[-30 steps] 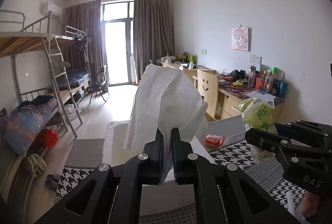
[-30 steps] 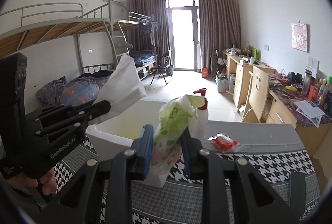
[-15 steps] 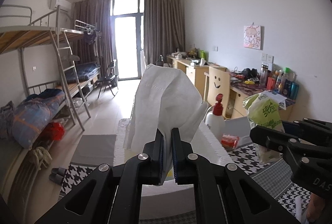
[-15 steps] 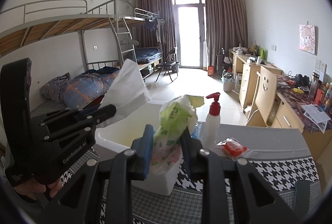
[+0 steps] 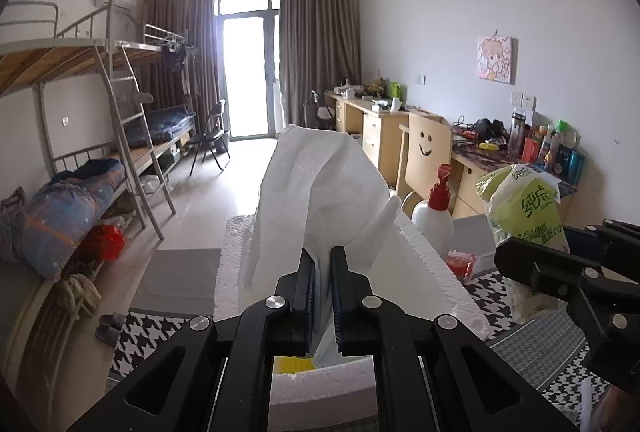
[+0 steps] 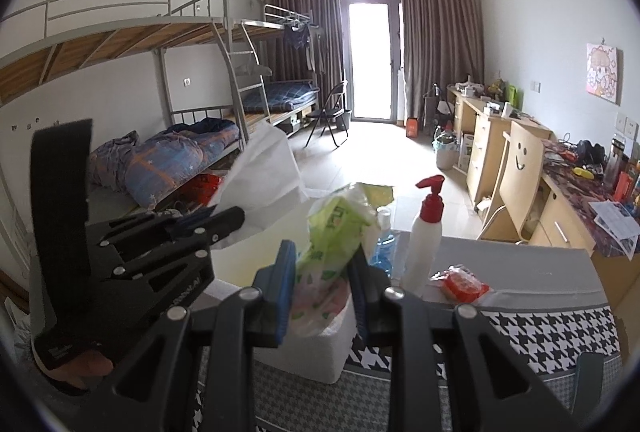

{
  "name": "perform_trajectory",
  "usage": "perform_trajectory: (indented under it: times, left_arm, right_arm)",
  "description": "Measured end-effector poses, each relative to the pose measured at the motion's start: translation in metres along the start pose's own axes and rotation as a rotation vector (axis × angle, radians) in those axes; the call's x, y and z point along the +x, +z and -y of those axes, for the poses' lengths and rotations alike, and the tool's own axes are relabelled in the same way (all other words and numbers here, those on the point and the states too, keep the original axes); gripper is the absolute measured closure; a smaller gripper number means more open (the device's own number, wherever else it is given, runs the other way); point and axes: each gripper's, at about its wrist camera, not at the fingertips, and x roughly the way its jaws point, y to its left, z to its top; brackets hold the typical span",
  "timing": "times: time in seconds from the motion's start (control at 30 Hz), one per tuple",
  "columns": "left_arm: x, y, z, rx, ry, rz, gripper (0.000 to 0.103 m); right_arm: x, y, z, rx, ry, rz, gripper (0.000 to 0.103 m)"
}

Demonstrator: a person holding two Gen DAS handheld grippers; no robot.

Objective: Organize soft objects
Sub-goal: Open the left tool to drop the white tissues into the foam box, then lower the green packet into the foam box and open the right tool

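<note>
Currently the tissue (image 5: 320,188) is pinched in the left gripper (image 5: 322,296), jaws nearly together with only the sheet between the pads. It stands up out of the jaws and flops open above the foam box (image 5: 424,268).

Right gripper (image 6: 322,296) is clamped on the tissue pack (image 6: 334,236), a green soft pack squeezed between blue pads, held over the box's near right corner. In the left view the same pack (image 5: 524,208) shows at right, above the houndstooth cloth (image 5: 492,284), with the right gripper's black body in front of its lower half.

Around it: a pump bottle (image 6: 426,236), white with a red top, stands just beside the box on its right. A red packet (image 6: 460,282) lies on the table (image 6: 520,272) right of the bottle. The bottle is the nearest thing to the pack's side of the box.

View differences:
- Right view only: a small blue-liquid bottle (image 6: 384,244) between pack and pump bottle. The left view hides it.
- Left view only: something yellow (image 5: 294,364) inside the box, low between the gripper arms. Can't tell what it is.
- Right view shows the left gripper (image 6: 224,218) from the side, tissue (image 6: 268,172) fanning up from its tip, and a hand (image 6: 80,368) on its grip.
- Left view shows the box's far rim and the floor beyond; in the right view the pack blocks most of the box interior.

Background: bunk beds (image 6: 200,72) left, desks (image 6: 492,136) right.
</note>
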Motion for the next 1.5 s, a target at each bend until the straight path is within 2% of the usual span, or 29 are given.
perform_trajectory:
  times: [0.03,0.07,0.1,0.13,0.17,0.2,0.27,0.37,0.83,0.9,1.5]
  left_arm:
    - [0.001,0.000,-0.001,-0.001,-0.013,-0.004,0.091]
    - [0.003,0.000,-0.003,-0.007,-0.023,-0.015,0.081]
    - [0.003,-0.001,-0.005,-0.015,-0.019,-0.018,0.064]
    - [0.003,-0.002,-0.007,-0.016,-0.016,-0.016,0.053]
    - [0.001,-0.002,-0.008,-0.015,-0.007,-0.008,0.034]
    - [0.000,-0.002,-0.009,-0.016,0.004,0.001,0.028]
    - [-0.002,-0.002,-0.011,-0.022,0.021,0.010,0.026]
    - [-0.005,-0.004,-0.019,-0.041,0.032,0.010,0.017]
    - [-0.016,-0.003,-0.033,-0.073,0.088,0.041,0.006]
    - [-0.018,-0.004,-0.035,-0.076,0.109,0.049,0.002]
    - [-0.031,-0.015,-0.057,-0.100,0.155,0.066,0.001]
  right_arm:
    - [0.001,0.000,0.000,-0.001,0.001,-0.002,0.073]
    - [0.002,0.001,0.001,0.001,0.000,-0.004,0.073]
    - [0.004,0.001,0.002,0.003,-0.002,-0.007,0.073]
    - [0.004,0.001,0.003,0.006,-0.004,-0.008,0.073]
    - [0.005,0.002,0.002,0.009,-0.005,-0.010,0.073]
    - [0.005,0.002,0.001,0.009,-0.006,-0.011,0.073]
    - [0.005,0.002,0.001,0.009,-0.007,-0.010,0.073]
    - [0.008,0.004,-0.003,0.008,-0.003,-0.014,0.073]
    - [0.023,0.009,-0.013,-0.017,0.030,-0.034,0.073]
    - [0.025,0.008,-0.014,-0.019,0.033,-0.037,0.073]
    - [0.045,0.008,-0.016,-0.029,0.054,-0.068,0.073]
